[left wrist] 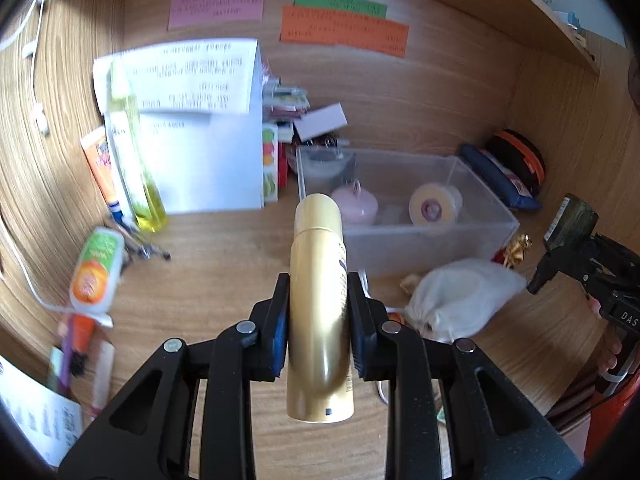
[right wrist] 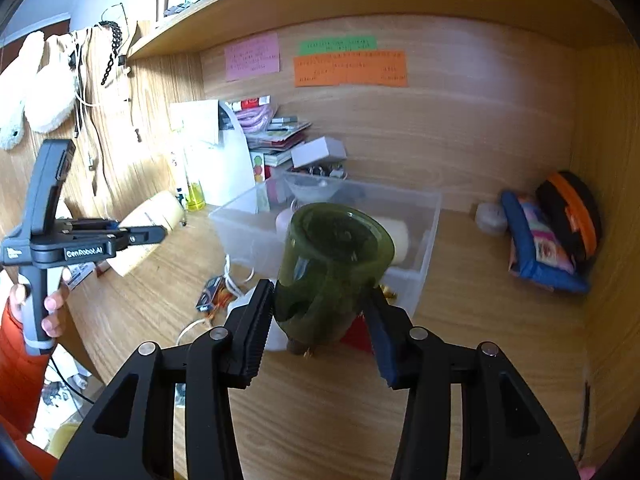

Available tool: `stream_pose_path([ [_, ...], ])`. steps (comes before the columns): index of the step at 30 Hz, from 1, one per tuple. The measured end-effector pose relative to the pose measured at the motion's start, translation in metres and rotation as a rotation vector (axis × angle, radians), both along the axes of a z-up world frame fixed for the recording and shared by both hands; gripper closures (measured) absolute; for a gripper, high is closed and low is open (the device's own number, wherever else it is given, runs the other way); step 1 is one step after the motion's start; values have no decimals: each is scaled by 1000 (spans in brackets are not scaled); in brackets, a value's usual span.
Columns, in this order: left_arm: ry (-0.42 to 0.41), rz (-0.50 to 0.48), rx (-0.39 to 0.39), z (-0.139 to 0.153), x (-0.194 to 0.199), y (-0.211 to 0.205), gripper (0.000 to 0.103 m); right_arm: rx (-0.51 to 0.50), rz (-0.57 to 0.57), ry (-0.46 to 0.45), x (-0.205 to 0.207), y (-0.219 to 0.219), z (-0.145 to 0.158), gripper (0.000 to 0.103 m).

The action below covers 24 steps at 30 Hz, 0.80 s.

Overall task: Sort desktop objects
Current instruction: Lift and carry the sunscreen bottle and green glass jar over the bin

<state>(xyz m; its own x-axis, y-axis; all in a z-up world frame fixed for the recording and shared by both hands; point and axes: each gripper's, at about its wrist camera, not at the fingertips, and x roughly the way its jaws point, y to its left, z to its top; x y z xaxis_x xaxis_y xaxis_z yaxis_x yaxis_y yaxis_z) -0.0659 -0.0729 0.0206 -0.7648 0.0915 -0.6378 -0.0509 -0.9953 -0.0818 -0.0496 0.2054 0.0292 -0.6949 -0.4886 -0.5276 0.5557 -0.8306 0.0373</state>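
Up close, a gold spray can (left wrist: 320, 312) is clamped between the pads of the left gripper (left wrist: 318, 320), lying along the fingers with its rounded cap pointing away and its flat base toward the camera. On the other side, a dark green glass bottle (right wrist: 334, 268) is pinched by the right gripper (right wrist: 320, 312), held tilted with its broad base turned forward and its narrow end down by the fingers. Both are carried clear of the wooden desk (right wrist: 320, 400).

Just past the can, a white cloth pouch (left wrist: 460, 300) is seen lying on the desk, beside a small red and gold trinket (left wrist: 514, 250). Off to the left, an orange-and-green tube (left wrist: 96, 272) and a yellow liquid bottle (left wrist: 138, 160) are found leaning near a white paper-covered box (left wrist: 208, 160).

Farther back, a clear plastic bin (left wrist: 400, 236) is set on the desk; inside it a pink lidded jar (left wrist: 356, 200) and a cream roll (left wrist: 434, 206) can be made out. To its right, a blue pouch (right wrist: 536, 248) and a black-and-orange case (right wrist: 572, 212) are propped in the corner. Farthest, pink (right wrist: 252, 56), green (right wrist: 338, 45) and orange (right wrist: 350, 68) notes are stuck on the back panel.
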Motion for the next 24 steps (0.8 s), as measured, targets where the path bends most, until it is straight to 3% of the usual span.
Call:
stream_pose_path([
  [13,100,-19,-31,53,-30,10,78,-47,24,12,-37,-4,24,62],
  [24,95,-71,10,67,-83,19,78,-46,46,37,-72,-17,48,62],
])
